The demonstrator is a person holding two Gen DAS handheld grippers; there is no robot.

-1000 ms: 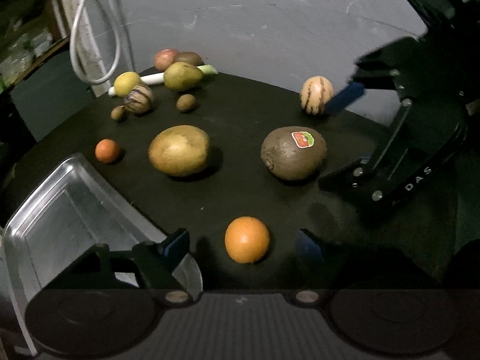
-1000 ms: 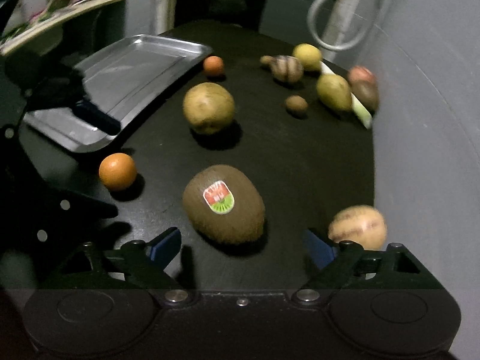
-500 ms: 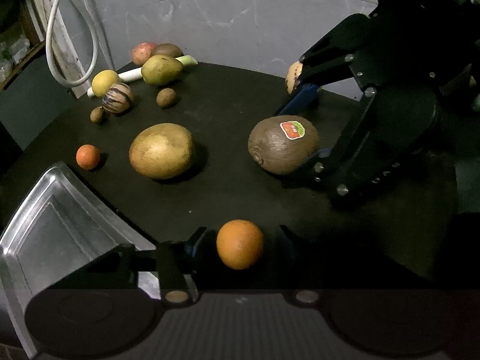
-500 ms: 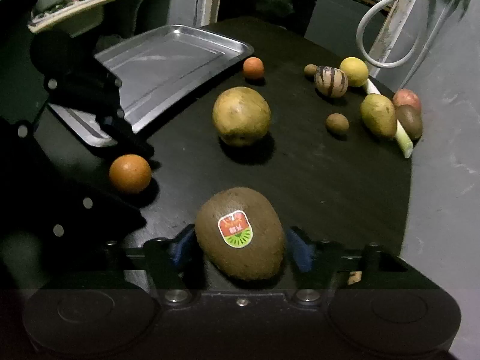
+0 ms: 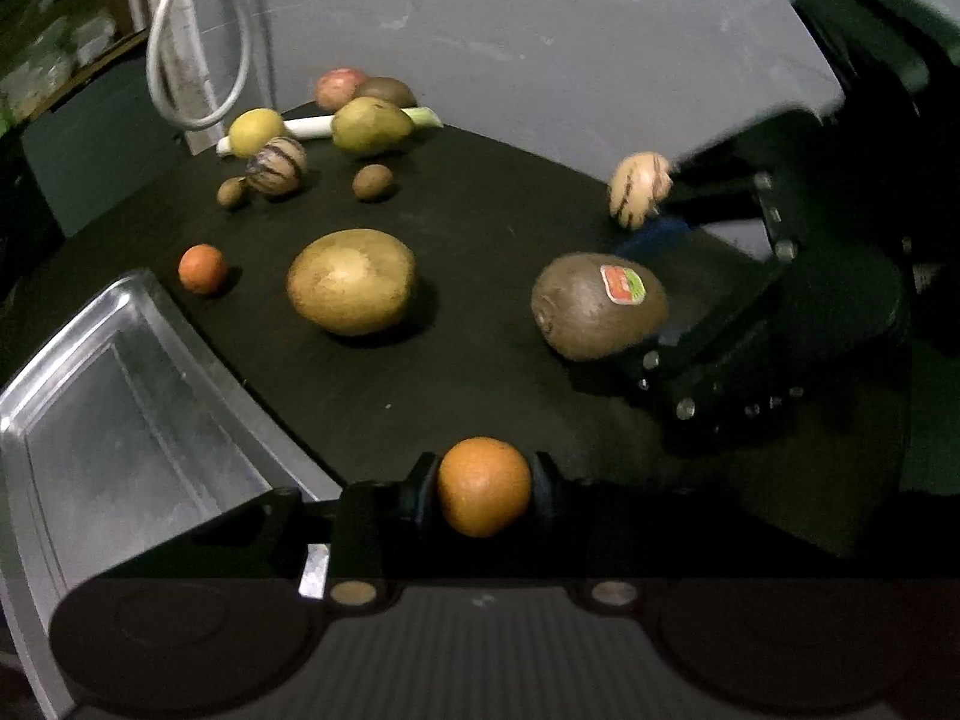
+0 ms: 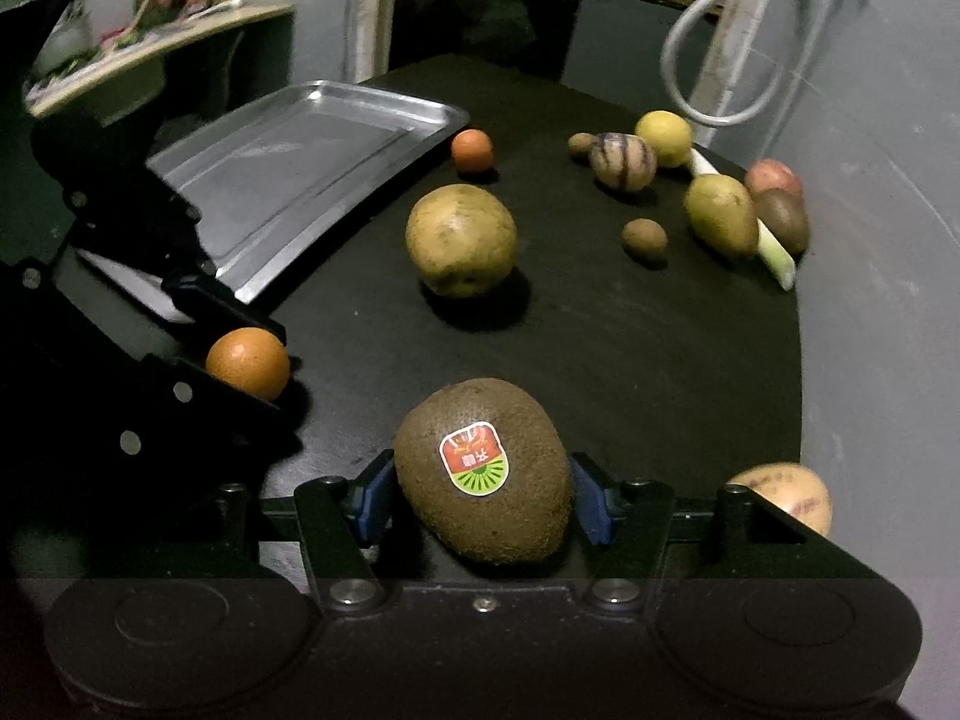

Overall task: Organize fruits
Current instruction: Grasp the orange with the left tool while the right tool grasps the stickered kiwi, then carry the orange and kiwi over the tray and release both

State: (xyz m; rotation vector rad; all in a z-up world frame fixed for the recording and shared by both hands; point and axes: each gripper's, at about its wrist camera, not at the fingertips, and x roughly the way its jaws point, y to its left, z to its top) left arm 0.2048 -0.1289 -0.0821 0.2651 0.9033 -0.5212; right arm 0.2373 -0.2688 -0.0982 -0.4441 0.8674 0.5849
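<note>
My left gripper point(image 5: 483, 489) is shut on an orange point(image 5: 483, 486) near the front of the black table; the orange also shows in the right wrist view point(image 6: 248, 362). My right gripper point(image 6: 483, 495) is shut on a big brown kiwi with a sticker point(image 6: 485, 471), which also shows in the left wrist view point(image 5: 600, 305). A steel tray point(image 5: 120, 396) lies empty at the left, and shows in the right wrist view point(image 6: 288, 168) too.
A large yellow-green fruit point(image 5: 351, 281) sits mid-table, a small orange fruit point(image 5: 202, 267) beside the tray. At the back lie a striped melon point(image 5: 276, 166), a lemon point(image 5: 257, 131), a pear point(image 5: 369, 126), small brown fruits and a leek. Another striped fruit point(image 5: 639, 189) is at the right edge.
Both grippers went from wide open to closed: the left on the orange, the right on the kiwi. Both fruits now look slightly raised.
</note>
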